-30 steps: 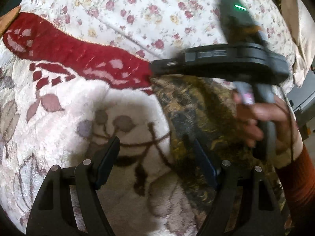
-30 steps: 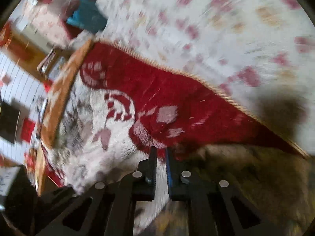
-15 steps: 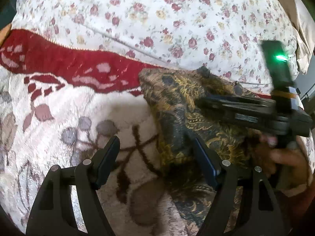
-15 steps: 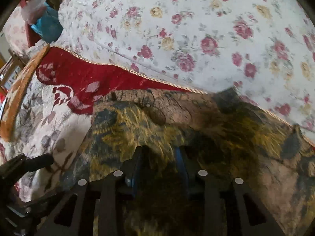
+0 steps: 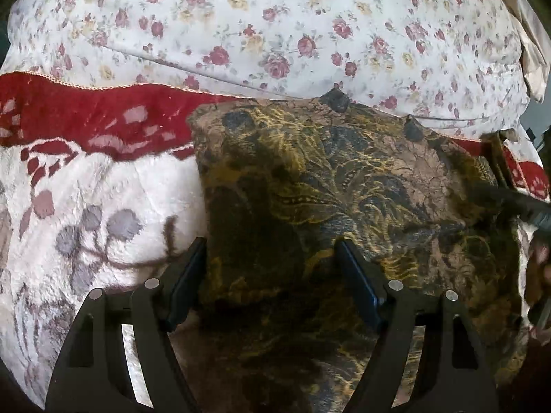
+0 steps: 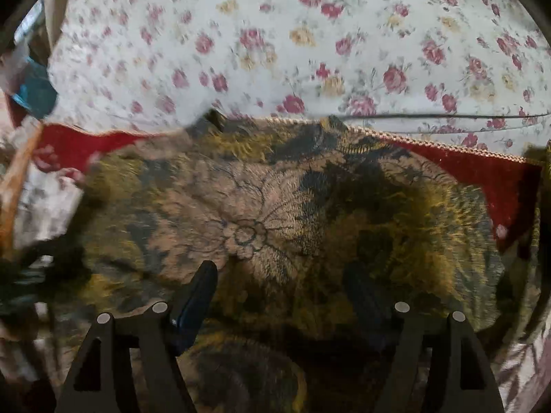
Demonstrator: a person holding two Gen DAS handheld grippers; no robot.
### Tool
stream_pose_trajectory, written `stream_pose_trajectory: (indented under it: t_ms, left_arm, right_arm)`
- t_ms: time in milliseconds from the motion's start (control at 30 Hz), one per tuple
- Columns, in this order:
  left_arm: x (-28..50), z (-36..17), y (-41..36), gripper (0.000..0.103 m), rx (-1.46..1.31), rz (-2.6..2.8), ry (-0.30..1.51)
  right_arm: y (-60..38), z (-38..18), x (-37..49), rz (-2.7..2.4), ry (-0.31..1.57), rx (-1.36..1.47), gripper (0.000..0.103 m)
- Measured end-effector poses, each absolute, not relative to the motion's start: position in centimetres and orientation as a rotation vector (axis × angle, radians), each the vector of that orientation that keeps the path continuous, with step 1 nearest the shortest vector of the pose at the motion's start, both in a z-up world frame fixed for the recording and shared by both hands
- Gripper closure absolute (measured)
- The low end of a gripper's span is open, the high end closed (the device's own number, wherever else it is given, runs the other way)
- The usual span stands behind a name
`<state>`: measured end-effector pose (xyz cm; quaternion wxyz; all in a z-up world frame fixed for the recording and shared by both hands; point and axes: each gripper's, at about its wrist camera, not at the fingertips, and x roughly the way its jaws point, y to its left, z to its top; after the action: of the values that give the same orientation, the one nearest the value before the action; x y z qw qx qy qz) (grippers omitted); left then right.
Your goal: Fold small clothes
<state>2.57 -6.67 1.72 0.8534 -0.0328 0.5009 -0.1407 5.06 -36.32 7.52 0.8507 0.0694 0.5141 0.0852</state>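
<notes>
A small garment in dark brown, gold and blue floral fabric (image 5: 330, 186) lies folded on a plush blanket, its left edge straight. It also fills the middle of the right wrist view (image 6: 261, 213). My left gripper (image 5: 272, 258) is open and empty, just above the garment's near left part. My right gripper (image 6: 282, 282) is open and empty over the garment's near edge. Part of the right gripper's body shows blurred at the right edge of the left wrist view (image 5: 516, 203).
The plush blanket is white with grey and maroon flowers (image 5: 96, 213) and has a red band (image 5: 86, 117) along its far side. A rose-print bedsheet (image 5: 275, 27) lies beyond. A teal object (image 6: 34, 93) and wooden furniture (image 6: 13, 186) sit far left.
My right gripper has let go of the garment, opened wide and drawn back to the right. The garment now lies flat and folded. My left gripper stayed open and moved right over it.
</notes>
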Motion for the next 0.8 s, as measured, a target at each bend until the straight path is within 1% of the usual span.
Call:
stream_pose_trajectory:
  t_ms: [100, 167, 233, 267, 400, 467, 600, 633, 667, 733, 767, 800]
  left_arm:
    - [2.3, 2.3, -6.5, 0.026, -0.1, -0.31, 1.033]
    - [2.2, 2.8, -6.4, 0.026, -0.088, -0.306, 1.01]
    - [2.2, 3.1, -6.4, 0.026, -0.092, -0.309, 0.997]
    - [2.3, 3.2, -6.4, 0.026, -0.1, -0.314, 0.996]
    - [2.5, 3.0, -6.3, 0.026, -0.102, -0.314, 1.0]
    - [2.6, 2.7, -6.3, 0.026, -0.102, -0.314, 1.005]
    - [3.1, 2.2, -6.4, 0.026, -0.094, -0.312, 1.017]
    - [3.2, 2.1, -6.4, 0.026, -0.094, -0.31, 1.021]
    - [3.4, 2.0, -6.4, 0.026, -0.095, -0.309, 1.023]
    - [3.4, 2.0, -6.2, 0.026, -0.096, -0.306, 1.026]
    - [3.4, 2.0, -6.1, 0.026, -0.098, -0.304, 1.023]
    - [3.4, 2.2, -6.0, 0.026, -0.1, -0.304, 1.02]
  right_arm:
    - [-40.9, 10.2, 5.3, 0.044, 1.006, 0.126, 0.029]
    - [-44.8, 11.3, 6.0, -0.101, 0.971, 0.109, 0.027]
    - [-50.0, 11.9, 7.2, -0.244, 0.944, 0.161, 0.02]
    - [-52.8, 12.0, 7.7, -0.289, 0.939, 0.194, 0.019]
    - [-60.9, 11.2, 10.8, -0.454, 0.954, 0.363, 0.019]
    - [-63.6, 10.4, 12.0, -0.491, 0.947, 0.454, 0.019]
    - [-66.8, 8.2, 14.0, -0.517, 0.956, 0.539, 0.019]
    - [-67.2, 7.9, 14.4, -0.513, 0.958, 0.528, 0.022]
    - [-67.5, 7.8, 14.4, -0.515, 0.949, 0.507, 0.029]
    - [-67.9, 8.4, 14.1, -0.489, 0.917, 0.477, 0.086]
    - [-68.0, 8.9, 13.8, -0.475, 0.901, 0.472, 0.09]
    - [-68.0, 9.7, 13.3, -0.453, 0.876, 0.464, 0.092]
